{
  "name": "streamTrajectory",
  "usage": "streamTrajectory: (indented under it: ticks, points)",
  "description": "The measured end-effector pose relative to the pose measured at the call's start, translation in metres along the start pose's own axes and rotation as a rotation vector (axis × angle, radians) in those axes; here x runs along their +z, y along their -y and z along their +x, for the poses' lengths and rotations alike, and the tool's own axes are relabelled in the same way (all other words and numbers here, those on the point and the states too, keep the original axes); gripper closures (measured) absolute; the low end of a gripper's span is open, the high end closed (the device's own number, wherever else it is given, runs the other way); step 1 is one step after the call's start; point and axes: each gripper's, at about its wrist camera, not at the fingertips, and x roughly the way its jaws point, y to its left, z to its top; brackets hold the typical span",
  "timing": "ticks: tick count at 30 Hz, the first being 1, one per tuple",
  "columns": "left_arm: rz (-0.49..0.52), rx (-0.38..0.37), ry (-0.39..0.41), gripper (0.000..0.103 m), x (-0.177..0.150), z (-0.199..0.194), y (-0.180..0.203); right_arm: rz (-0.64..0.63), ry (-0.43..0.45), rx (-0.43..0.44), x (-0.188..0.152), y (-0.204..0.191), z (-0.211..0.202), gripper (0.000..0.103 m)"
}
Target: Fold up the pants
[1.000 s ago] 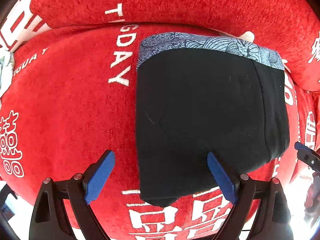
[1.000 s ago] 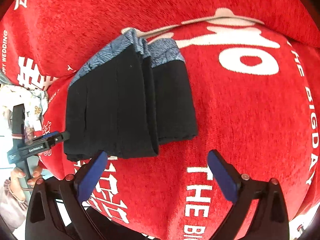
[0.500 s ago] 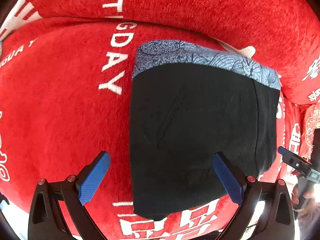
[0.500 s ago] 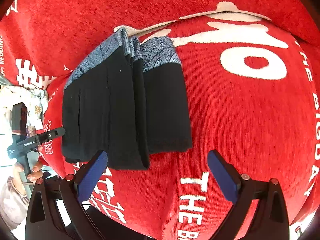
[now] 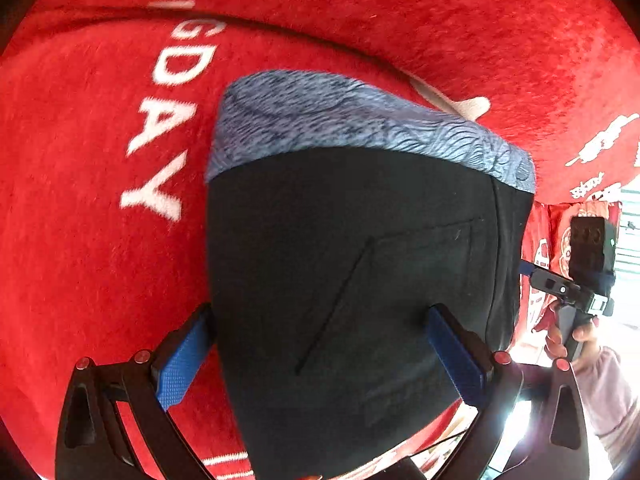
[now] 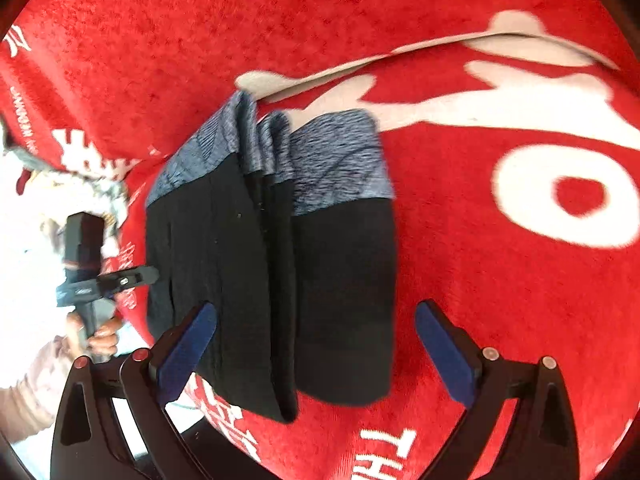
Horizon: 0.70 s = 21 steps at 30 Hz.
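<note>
Both tools stand wide and grip nothing: the left tool [image 5: 320, 354] has the folded pants [image 5: 360, 280] between its blue pads, one pad at the bundle's left edge and one over the black cloth, while the right tool [image 6: 316, 346] straddles the stacked layers at the bundle's right side. Beneath and beyond them spreads a plush red blanket [image 5: 80, 240] with white lettering. The folding looks nearly done, so I judge the next move is a final fold or tidy, needing a pinch through several soft, matte black layers below the mottled blue-grey waistband [image 5: 360, 128].
</note>
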Motion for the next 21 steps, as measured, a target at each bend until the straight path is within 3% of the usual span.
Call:
streamTrajectory:
  ticks: [7,14,16,20,21]
  points:
    - [0.049,0.045,0.039,0.0,0.006,0.007,0.022,0.002,-0.013,0.062,0.008,0.004,0.01,0.007]
    - [0.022,0.018,0.027,0.0,0.005,0.003,0.017,0.128,0.002,0.137,0.006,0.022,0.003,0.026]
    - [0.022,0.004,0.019,0.0,0.004,0.0,0.014,0.109,-0.017,0.186,0.002,0.024,0.0,0.026]
    - [0.02,-0.02,0.038,0.0,0.005,-0.002,0.012,0.114,-0.063,0.188,0.007,0.031,0.017,0.026]
    - [0.023,-0.01,0.049,0.006,0.005,-0.004,0.013,0.118,-0.051,0.195,0.009,0.03,0.018,0.026]
